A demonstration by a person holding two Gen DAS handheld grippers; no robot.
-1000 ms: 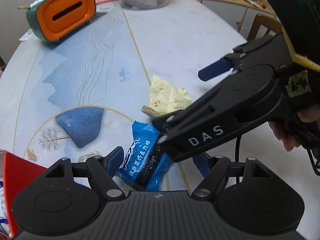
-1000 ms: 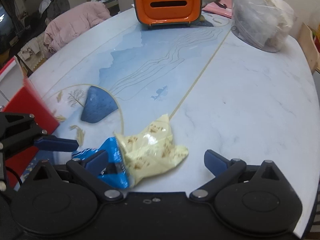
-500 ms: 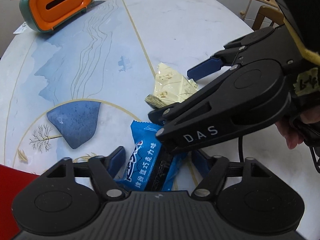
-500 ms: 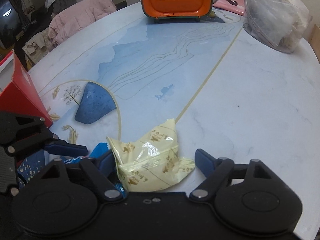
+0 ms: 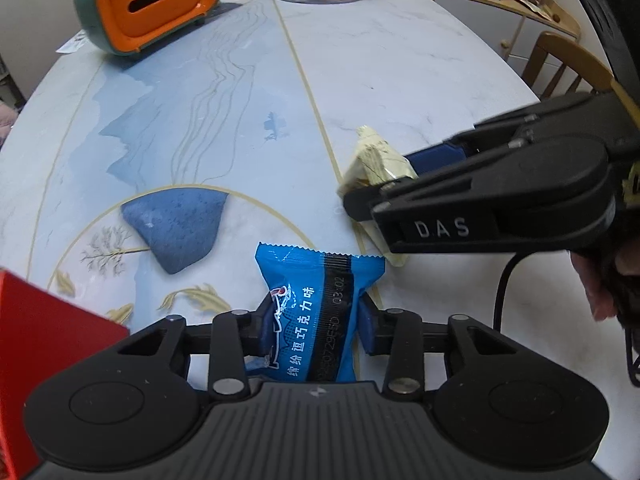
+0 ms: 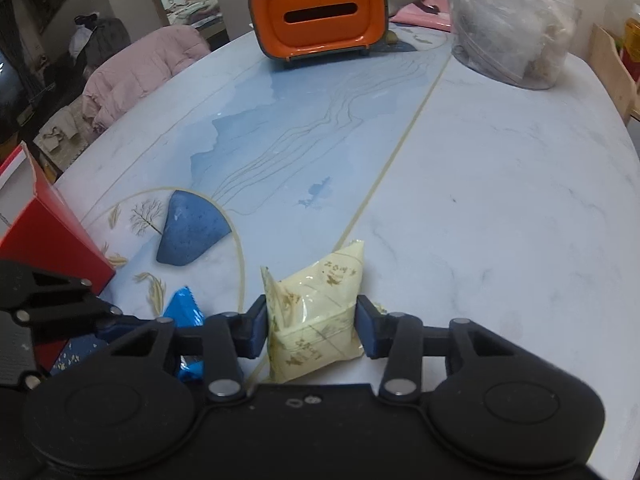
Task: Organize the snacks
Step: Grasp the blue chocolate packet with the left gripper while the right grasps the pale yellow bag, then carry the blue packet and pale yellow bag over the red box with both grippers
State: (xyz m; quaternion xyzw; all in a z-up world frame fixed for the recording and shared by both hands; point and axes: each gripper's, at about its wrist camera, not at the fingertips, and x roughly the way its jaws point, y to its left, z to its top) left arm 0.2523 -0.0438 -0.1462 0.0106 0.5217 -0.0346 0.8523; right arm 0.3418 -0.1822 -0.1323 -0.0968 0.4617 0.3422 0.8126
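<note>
While both claws crowd the near edge of the worktop (image 6: 500,208), the picture reads like this:

Left claw (image 5: 316,330): jaws have just been closing, and its blue pads now squeeze the blue snack packet (image 5: 320,304) from both sides.
Blue snack packet: lying on the worktop, serrated end pointing away from the camera, its near end caught between the pads.
Right claw (image 6: 311,328): jaws have just been closing too; now clenched on the pale yellow snack packet (image 6: 316,312).
Pale yellow snack packet: puffy, creased at the pinch, just right of the blue one; whether it has left the worktop is hard to say from these angles.
Red box (image 6: 44,232): at the left, beside the left claw.
Orange tissue holder (image 6: 320,12): at the far end, well apart from the snacks.
Clear bag (image 6: 512,20): far right corner, beside the tissue holder.
</note>
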